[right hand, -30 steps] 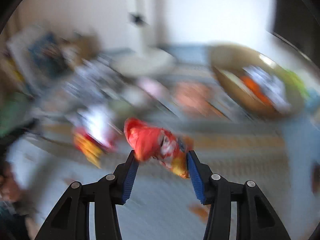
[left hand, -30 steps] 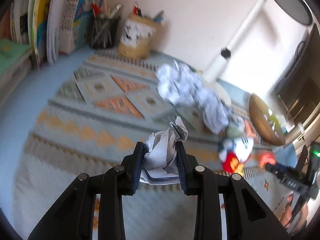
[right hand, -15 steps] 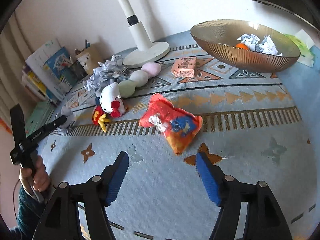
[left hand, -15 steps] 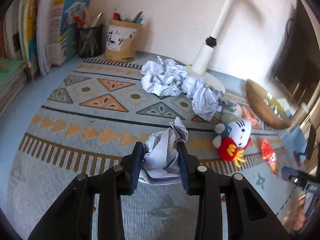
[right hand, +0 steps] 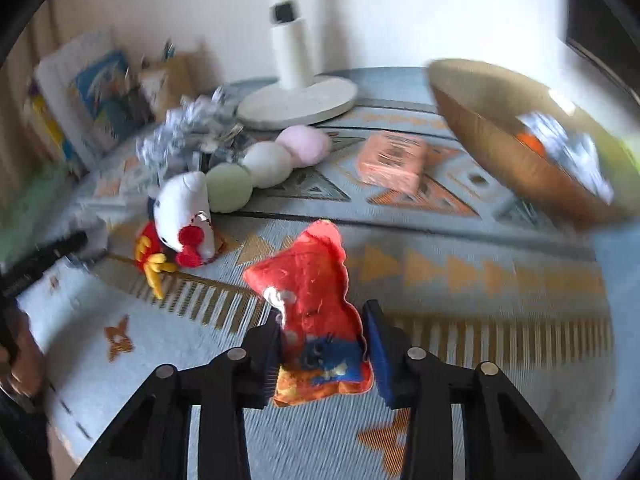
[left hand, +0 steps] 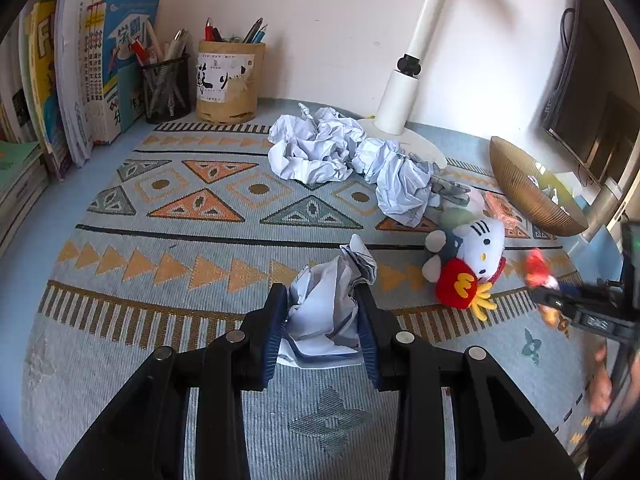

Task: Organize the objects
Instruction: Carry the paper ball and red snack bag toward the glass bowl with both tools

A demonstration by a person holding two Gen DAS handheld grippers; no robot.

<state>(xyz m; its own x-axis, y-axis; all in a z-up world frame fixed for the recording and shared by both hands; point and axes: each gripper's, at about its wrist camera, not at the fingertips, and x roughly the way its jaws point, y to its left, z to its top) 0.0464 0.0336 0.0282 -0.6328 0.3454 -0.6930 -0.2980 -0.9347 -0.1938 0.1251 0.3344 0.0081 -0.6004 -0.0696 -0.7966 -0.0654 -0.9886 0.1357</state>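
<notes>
My left gripper (left hand: 322, 326) is shut on a crumpled white paper ball (left hand: 330, 304), held above the patterned mat (left hand: 180, 216). My right gripper (right hand: 322, 344) is shut on a red and orange snack packet (right hand: 316, 312) and lifts it off the mat (right hand: 480, 320); it also shows at the right in the left wrist view (left hand: 538, 270). A gold bowl (right hand: 500, 140) with paper balls inside stands at the right. More crumpled paper (left hand: 340, 156) lies by the lamp base.
A white cat plush (left hand: 468, 264) lies mid-mat, next to three pastel balls (right hand: 264, 164) and an orange box (right hand: 394, 162). A white lamp (left hand: 400, 92), pen holders (left hand: 230, 80) and books (left hand: 92, 72) stand along the back and left.
My right gripper was open above the packet lying on the mat; it has closed on the packet and raised it. My left gripper keeps holding the paper ball.
</notes>
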